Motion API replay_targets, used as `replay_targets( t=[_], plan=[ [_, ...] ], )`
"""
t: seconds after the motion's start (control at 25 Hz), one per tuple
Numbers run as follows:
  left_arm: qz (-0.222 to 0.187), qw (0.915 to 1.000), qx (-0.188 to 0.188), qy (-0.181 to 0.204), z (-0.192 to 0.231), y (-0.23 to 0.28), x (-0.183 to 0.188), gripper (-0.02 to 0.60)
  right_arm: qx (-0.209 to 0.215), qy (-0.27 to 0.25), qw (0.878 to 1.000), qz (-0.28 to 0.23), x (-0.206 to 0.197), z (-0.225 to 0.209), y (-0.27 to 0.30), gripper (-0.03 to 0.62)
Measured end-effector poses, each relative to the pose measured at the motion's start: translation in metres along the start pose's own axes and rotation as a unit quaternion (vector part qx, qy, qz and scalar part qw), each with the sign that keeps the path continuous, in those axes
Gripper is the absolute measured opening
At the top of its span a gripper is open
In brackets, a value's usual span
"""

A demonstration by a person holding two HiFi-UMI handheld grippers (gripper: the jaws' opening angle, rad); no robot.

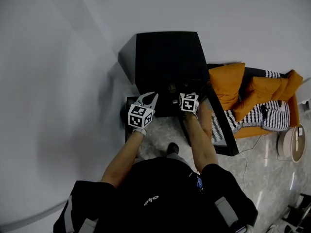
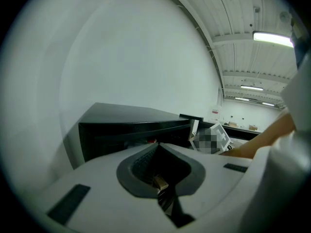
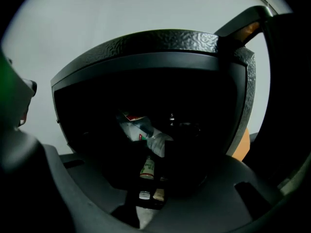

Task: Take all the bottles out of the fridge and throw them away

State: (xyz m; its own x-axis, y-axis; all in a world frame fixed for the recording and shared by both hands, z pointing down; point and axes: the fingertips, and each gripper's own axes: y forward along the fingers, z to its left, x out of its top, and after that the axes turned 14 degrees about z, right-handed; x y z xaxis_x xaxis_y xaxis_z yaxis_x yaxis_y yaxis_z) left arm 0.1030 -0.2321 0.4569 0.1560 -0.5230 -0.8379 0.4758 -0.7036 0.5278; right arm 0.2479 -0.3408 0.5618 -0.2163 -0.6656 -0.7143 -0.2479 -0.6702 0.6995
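**The right gripper is at the open fridge, jaws a little apart, with bottles just ahead.**

The right gripper (image 3: pixel 151 194) has its jaws a little way apart, and nothing is held between them. It points into the dark fridge (image 1: pixel 167 57) and a bit down. Right in front of it, a small bottle (image 3: pixel 148 168) with a label stands up. Just above that, a clear bottle (image 3: pixel 144 131) lies slanted, with its long side running from up on the left down toward the gripper. Both bottles are inside the fridge. The left gripper (image 1: pixel 148 98) is shut tight and empty. It hangs outside, by the fridge's left front corner, so the right one is nearer. I think the right gripper should reach straight in, and it may need to open wider for the clear bottle.
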Motion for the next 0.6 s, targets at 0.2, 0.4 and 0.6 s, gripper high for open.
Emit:
replay_targets(
  t=[0.2,0.4,0.6],
  plan=[
    [-0.001,0.9999,0.009,-0.005,0.001,-0.005,-0.004,0.006,0.042,-0.007,0.999,-0.011,0.000,0.016,-0.002,0.103],
    [0.002,0.9999,0.009,-0.005,-0.004,-0.007,-0.005,0.006,0.064,-0.051,0.997,-0.017,-0.002,0.039,-0.012,0.103],
    [0.001,0.9999,0.014,-0.007,-0.003,-0.012,-0.009,0.006,0.060,-0.029,0.998,-0.016,-0.003,0.034,-0.010,0.190]
  ],
)
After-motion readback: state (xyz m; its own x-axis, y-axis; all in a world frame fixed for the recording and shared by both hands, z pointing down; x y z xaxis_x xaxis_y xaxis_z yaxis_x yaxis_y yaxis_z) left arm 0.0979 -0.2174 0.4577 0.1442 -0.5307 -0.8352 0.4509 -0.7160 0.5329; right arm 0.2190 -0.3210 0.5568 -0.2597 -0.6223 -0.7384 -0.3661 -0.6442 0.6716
